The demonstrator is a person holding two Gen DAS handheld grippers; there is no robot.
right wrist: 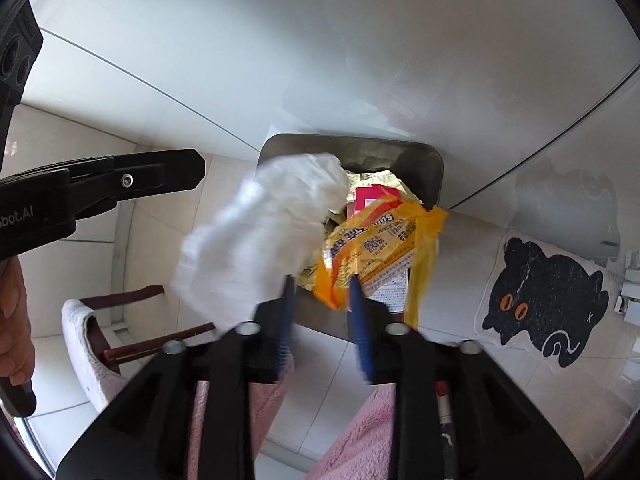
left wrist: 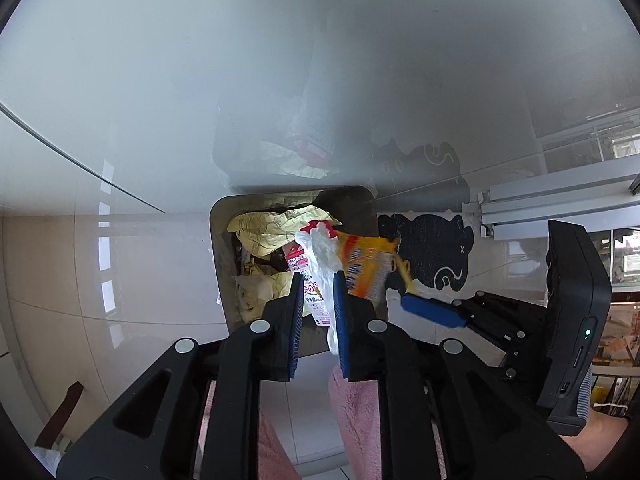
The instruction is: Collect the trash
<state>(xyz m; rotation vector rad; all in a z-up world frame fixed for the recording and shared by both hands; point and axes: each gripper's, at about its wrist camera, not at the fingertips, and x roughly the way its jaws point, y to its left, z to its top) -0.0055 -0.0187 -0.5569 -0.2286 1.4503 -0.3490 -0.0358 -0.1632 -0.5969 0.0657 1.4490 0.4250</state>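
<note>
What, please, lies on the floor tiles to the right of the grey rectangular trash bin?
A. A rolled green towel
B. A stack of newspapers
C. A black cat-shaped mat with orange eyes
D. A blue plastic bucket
C: the right wrist view shows the black cat-shaped mat with orange eyes flat on the tiles beside the grey rectangular trash bin.

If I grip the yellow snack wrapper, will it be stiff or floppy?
The yellow snack wrapper is probably floppy: it looks creased and bent above the bin. It is likely very light, being thin film. Its glossy surface may slip between the pads.
</note>
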